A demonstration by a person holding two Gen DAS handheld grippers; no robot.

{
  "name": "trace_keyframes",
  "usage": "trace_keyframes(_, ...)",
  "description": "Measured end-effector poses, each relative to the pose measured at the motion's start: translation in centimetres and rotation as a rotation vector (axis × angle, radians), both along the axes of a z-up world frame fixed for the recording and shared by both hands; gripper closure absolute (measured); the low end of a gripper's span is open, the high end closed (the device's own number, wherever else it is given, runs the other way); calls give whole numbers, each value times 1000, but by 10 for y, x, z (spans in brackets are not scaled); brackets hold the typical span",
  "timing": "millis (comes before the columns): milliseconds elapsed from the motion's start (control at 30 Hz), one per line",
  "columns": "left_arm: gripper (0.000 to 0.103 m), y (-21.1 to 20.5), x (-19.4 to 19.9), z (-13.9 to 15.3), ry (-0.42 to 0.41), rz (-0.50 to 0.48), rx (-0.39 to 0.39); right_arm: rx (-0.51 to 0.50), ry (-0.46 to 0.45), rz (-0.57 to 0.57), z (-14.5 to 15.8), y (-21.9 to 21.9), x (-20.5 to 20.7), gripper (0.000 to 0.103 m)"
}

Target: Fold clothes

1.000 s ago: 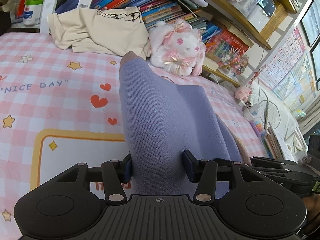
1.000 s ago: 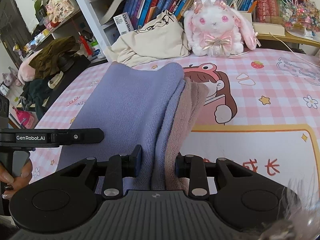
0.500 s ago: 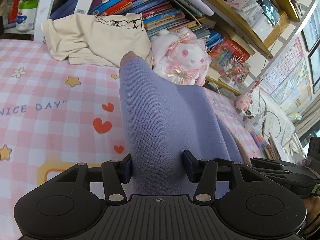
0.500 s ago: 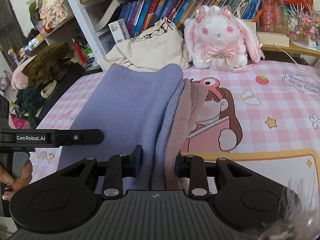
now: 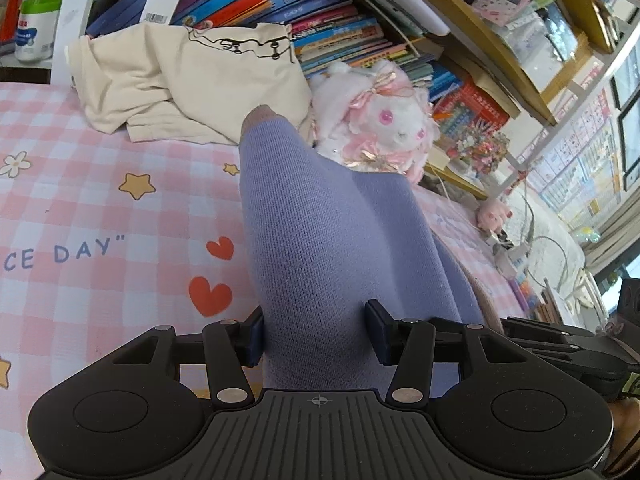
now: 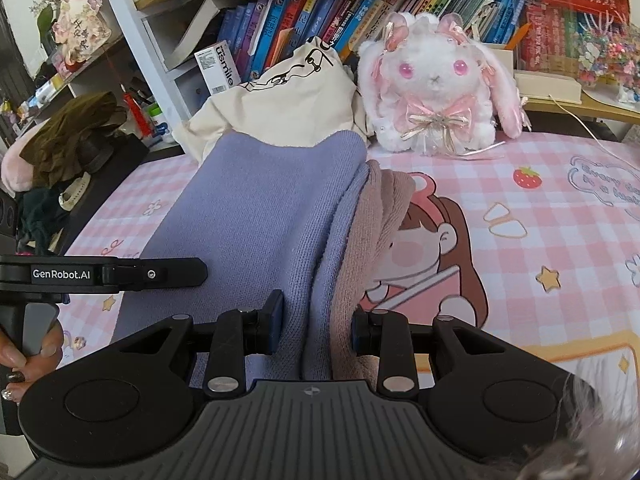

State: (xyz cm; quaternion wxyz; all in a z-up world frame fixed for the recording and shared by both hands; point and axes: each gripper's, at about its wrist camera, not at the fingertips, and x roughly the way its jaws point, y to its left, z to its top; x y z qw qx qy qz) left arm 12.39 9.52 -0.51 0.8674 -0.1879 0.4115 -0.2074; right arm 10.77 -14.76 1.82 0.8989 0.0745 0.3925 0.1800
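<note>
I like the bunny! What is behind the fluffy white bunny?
Rows of books on a shelf stand behind the white bunny. A cream cloth bag leans beside it. Whatever is directly behind its body is covered.

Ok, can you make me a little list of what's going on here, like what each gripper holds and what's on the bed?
left gripper: shut on sweater
right gripper: shut on sweater, purple and tan layers bunched between the fingers
sweater state: folded, held by both grippers over the bed
bed: pink checked sheet with cartoon girl
bunny: sits at the back, by the books
bag: cream, beside bunny
</note>
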Motion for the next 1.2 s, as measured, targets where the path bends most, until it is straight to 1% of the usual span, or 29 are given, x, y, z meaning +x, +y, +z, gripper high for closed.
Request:
trace_keyframes(533, 54, 9, 81, -25, 37, 68, 14, 6, 18, 33, -25, 7, 91, 74)
trace_keyframes(767, 53, 17, 102, -30, 51, 91, 10, 52, 38, -6, -35, 8, 114, 73)
trace_keyframes(833, 51, 19, 106, -31, 57, 99, 6, 74, 49, -21, -38, 6, 118, 72)
trace_keyframes(867, 49, 19, 107, -32, 59, 105, 4, 84, 54, -28, -40, 5, 119, 71)
trace_keyframes(900, 48, 19, 108, -33, 60, 111, 5, 95, 59, -35, -41, 4, 121, 69)
trace_keyframes(967, 43, 19, 107, -34, 57, 121, 17, 122, 74, -47, -44, 2, 123, 66)
trace_keyframes(1033, 41, 18, 106, -32, 51, 128, 40, 143, 83, -59, -43, -2, 122, 60)
trace_keyframes(1100, 40, 17, 101, -27, 29, 139, 77, 145, 75, -73, -40, -5, 118, 49)
trace_keyframes(1133, 38, 17, 98, -23, 13, 145, 97, 149, 69, -78, -37, -7, 115, 41)
trace_keyframes(1167, 32, 17, 95, -19, -4, 152, 116, 156, 62, -84, -35, -9, 112, 38)
trace_keyframes(1200, 30, 16, 89, -14, -25, 155, 128, 162, 53, -90, -32, -11, 108, 34)
